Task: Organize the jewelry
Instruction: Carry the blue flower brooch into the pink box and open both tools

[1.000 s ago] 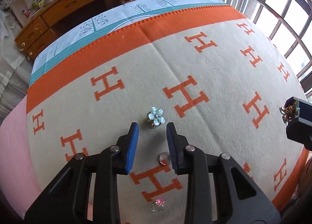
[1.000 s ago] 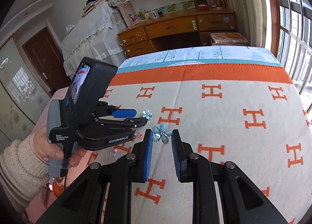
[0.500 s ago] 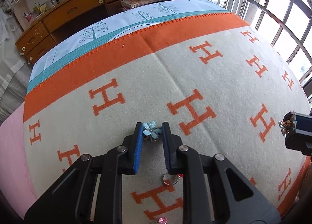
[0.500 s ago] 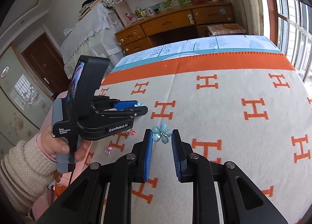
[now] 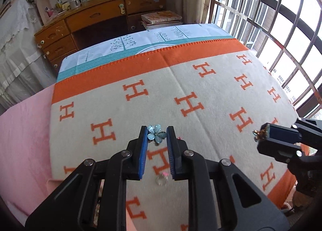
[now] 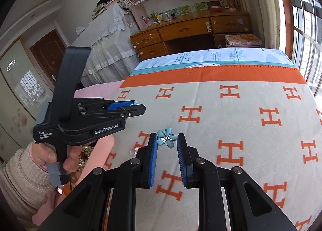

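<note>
We are working over a bed spread with a beige blanket (image 5: 201, 82) patterned in orange H letters, its orange border running along the far edge, with a wooden desk (image 6: 191, 29) beyond that and a barred window (image 5: 281, 19) to the right.

Each of our two grippers carries a matching blue flower earring, so the relation that matters is between the pair. The left gripper (image 5: 157, 135) has its blue pads drawn close onto one blue flower earring (image 5: 156, 133), pinched at the very tips and lifted off the blanket; its jaws have just been closing, and the flower sits between them. The right gripper (image 6: 167, 140) is likewise nearly closed on the second flower earring (image 6: 167, 137), held at the tips with petals facing up.

In the right wrist view the left gripper (image 6: 132, 106) hovers up and to the left, well apart from the right one, gripped by a hand (image 6: 58, 158) in a cream knitted sleeve. In the left wrist view the right gripper (image 5: 261, 133) sits at the far right, its earring showing only its gold-coloured back. Neither arm is clearly nearer to any storage spot, since we see no box or tray.

On the blanket beneath the left gripper lies a clear ring (image 5: 162, 180) with a pink stone, near us; nothing blocks the space between the grippers.
</note>
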A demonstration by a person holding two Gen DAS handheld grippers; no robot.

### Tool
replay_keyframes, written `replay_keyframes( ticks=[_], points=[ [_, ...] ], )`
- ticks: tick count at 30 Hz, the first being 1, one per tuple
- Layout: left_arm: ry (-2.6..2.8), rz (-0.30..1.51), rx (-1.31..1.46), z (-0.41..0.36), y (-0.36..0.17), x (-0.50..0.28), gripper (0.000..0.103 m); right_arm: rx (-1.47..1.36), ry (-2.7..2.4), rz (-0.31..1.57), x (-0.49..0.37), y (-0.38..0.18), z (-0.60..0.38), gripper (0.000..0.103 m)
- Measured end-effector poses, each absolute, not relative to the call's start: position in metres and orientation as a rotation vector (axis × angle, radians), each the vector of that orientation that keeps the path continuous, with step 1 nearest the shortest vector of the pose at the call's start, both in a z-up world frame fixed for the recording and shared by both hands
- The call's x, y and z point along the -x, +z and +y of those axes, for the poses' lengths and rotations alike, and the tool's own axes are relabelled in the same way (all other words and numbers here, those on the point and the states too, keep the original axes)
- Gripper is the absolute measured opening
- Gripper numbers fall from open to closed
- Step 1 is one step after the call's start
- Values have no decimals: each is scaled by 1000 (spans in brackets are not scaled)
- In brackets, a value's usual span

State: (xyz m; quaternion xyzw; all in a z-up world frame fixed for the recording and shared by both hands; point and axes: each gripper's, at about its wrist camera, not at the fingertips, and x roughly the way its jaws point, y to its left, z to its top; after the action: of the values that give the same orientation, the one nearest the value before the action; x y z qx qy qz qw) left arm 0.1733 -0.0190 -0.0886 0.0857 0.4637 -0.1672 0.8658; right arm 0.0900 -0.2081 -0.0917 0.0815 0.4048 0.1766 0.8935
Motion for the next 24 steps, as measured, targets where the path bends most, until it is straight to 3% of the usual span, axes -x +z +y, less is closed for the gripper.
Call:
replay_keyframes(
  ticks=[9, 24],
  points=[
    [-210, 964, -28, 87, -60, -74, 16, -68, 525, 841, -57, -75, -113, 19],
    [45, 1003, 290, 174, -143, -3, 16, 27, 676, 967, -33, -133, 31, 19]
  ],
)
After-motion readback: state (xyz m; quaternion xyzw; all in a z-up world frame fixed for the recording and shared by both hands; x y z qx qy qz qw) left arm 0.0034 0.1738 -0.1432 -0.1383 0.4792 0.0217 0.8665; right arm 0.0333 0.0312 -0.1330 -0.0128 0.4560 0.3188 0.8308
